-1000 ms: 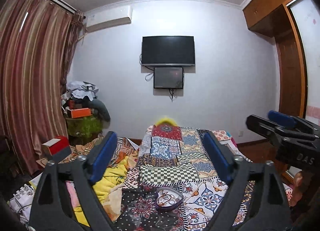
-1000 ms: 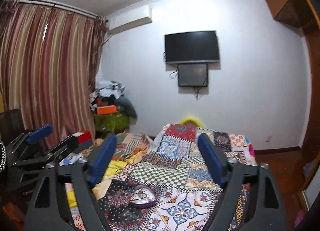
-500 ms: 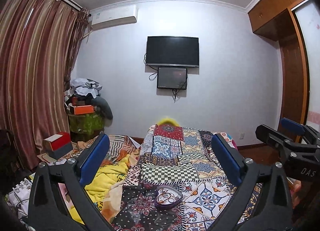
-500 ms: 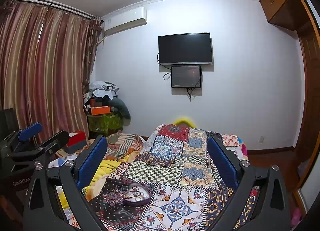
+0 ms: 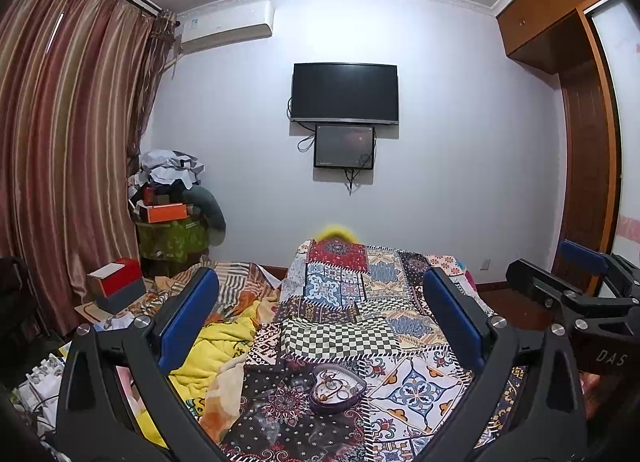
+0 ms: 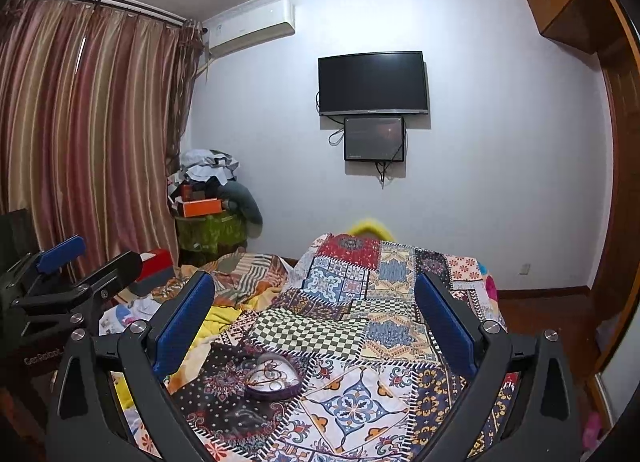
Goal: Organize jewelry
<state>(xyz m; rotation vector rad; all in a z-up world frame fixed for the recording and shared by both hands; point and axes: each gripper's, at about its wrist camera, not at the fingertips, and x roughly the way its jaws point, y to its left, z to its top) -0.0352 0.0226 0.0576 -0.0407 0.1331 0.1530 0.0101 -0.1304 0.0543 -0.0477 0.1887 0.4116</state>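
A dark heart-shaped dish (image 5: 338, 389) (image 6: 273, 377) holding a tangle of thin jewelry rests on the patchwork bedspread (image 5: 412, 378) (image 6: 352, 402). My left gripper (image 5: 320, 302) hangs open well above and behind the dish, with nothing between its blue pads. My right gripper (image 6: 316, 304) is likewise open and holds nothing, with the dish low between its fingers, nearer the left one. Each gripper shows at the edge of the other's view: the right one (image 5: 576, 278) and the left one (image 6: 76, 262).
A yellow blanket (image 5: 212, 350) lies bunched at the bedspread's left. A red and grey box (image 5: 116, 288) and a cluttered green stand (image 5: 172, 238) stand by the striped curtain (image 5: 68, 142). A wall television (image 5: 345, 93) faces me; a wooden wardrobe (image 5: 588, 162) is right.
Both grippers have opened wider and risen or tilted up slightly, so the dish sits lower in both views. The dish has not moved.
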